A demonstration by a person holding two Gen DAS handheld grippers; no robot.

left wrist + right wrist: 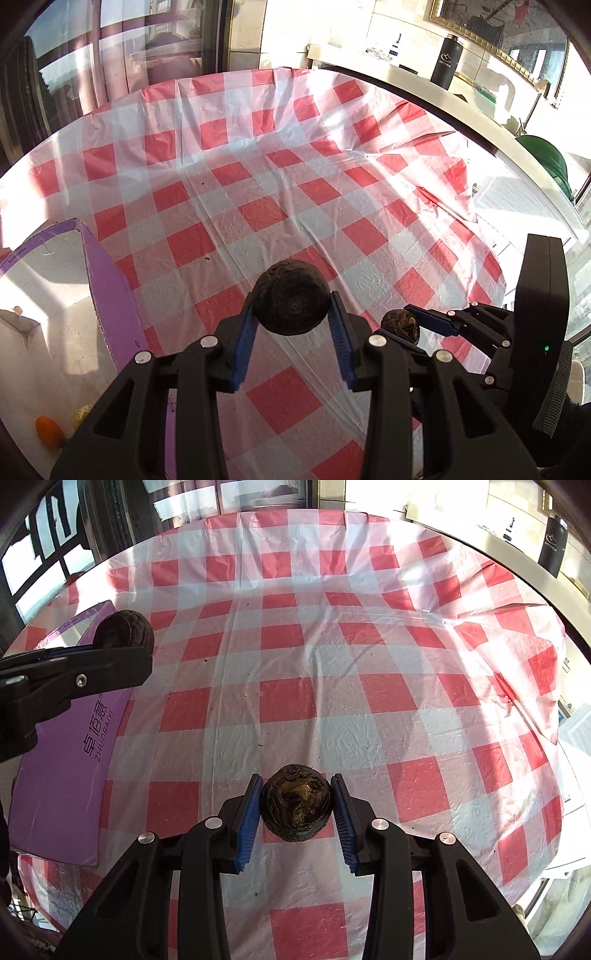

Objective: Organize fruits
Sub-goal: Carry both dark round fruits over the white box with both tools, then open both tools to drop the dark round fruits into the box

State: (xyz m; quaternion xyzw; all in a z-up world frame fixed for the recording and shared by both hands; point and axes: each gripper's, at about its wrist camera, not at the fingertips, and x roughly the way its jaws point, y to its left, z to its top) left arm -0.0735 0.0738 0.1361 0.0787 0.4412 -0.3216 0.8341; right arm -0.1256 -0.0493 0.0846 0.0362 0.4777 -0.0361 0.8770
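My left gripper [291, 308] is shut on a dark brown round fruit [291, 295] and holds it above the checked tablecloth. My right gripper [295, 799] is shut on a second dark round fruit [295, 802] with a fibrous tuft facing the camera. The right gripper and its fruit [400, 325] also show in the left wrist view, just right of the left gripper. The left gripper's fruit [125, 631] shows in the right wrist view at far left, over the purple box.
A purple cardboard box [110, 295] with a white inside stands open at the left; an orange fruit [48, 432] and a yellowish one [82, 412] lie in it. The box's purple side [66, 768] faces the right wrist view. A black bottle [447, 61] stands beyond the table.
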